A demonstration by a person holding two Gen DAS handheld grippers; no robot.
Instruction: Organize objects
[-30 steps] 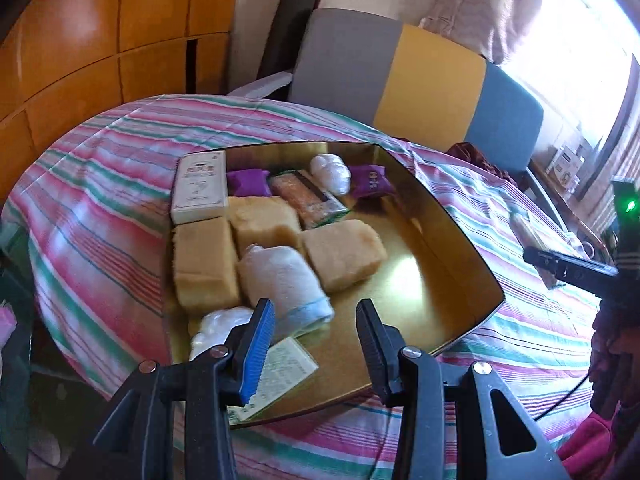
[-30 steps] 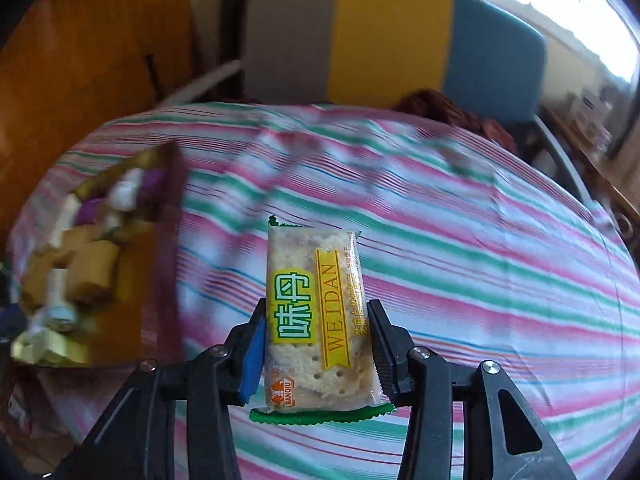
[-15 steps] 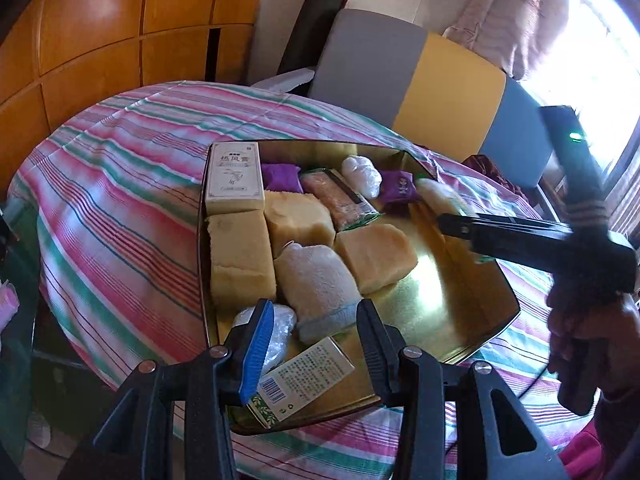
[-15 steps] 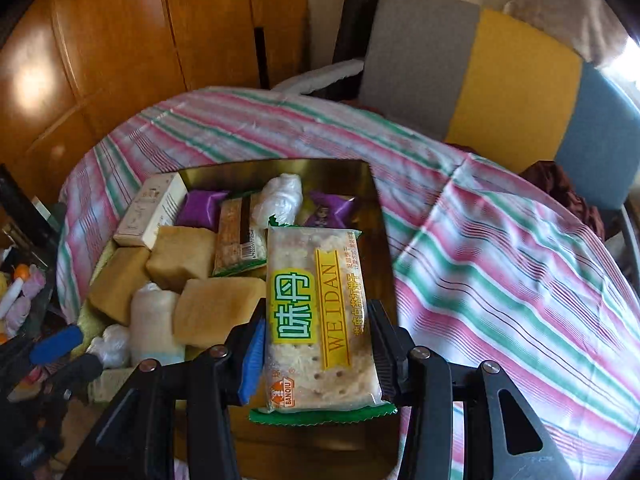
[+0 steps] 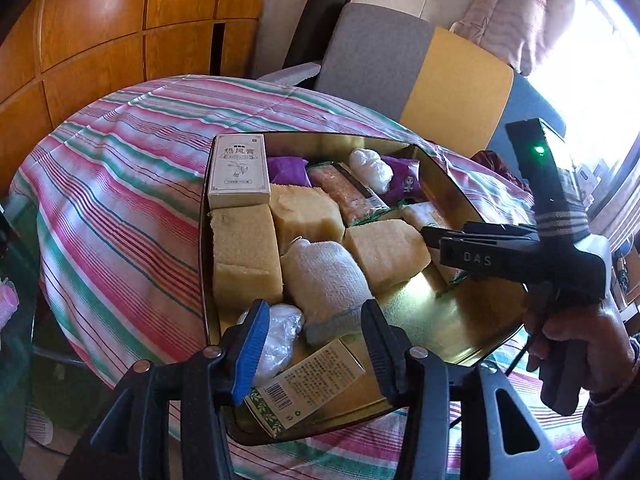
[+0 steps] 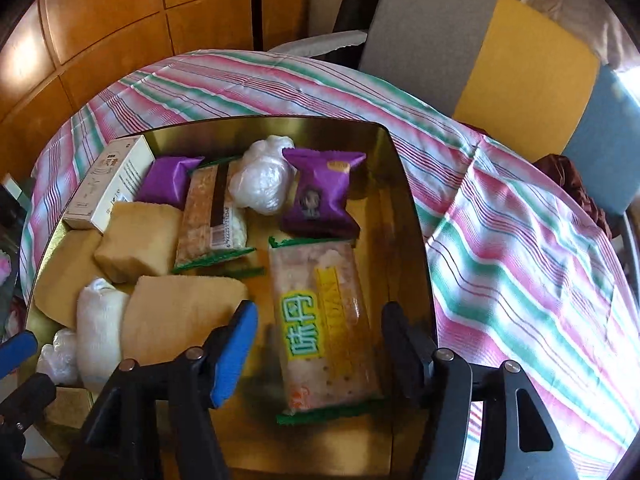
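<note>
Hovering over gold tray (image 6: pixel 404 184) | right gripper (image 6: pixel 316 336) jaws wide, gripping nothing | cracker packet (image 6: pixel 324 320) lies between them in tray, right side | left gripper (image 5: pixel 314 340) open, empty, near edge

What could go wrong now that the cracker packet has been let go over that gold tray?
The cracker packet looks blurred between the open fingers of the right hand-held gripper, so it may land askew on the gold tray. Pulling back, a finger could snag its green edge. The tray's near end overhangs the striped tablecloth; bumping it might tip it.

Filled gold tray (image 5: pixel 480 320) on striped tablecloth (image 5: pixel 120 208)
</note>
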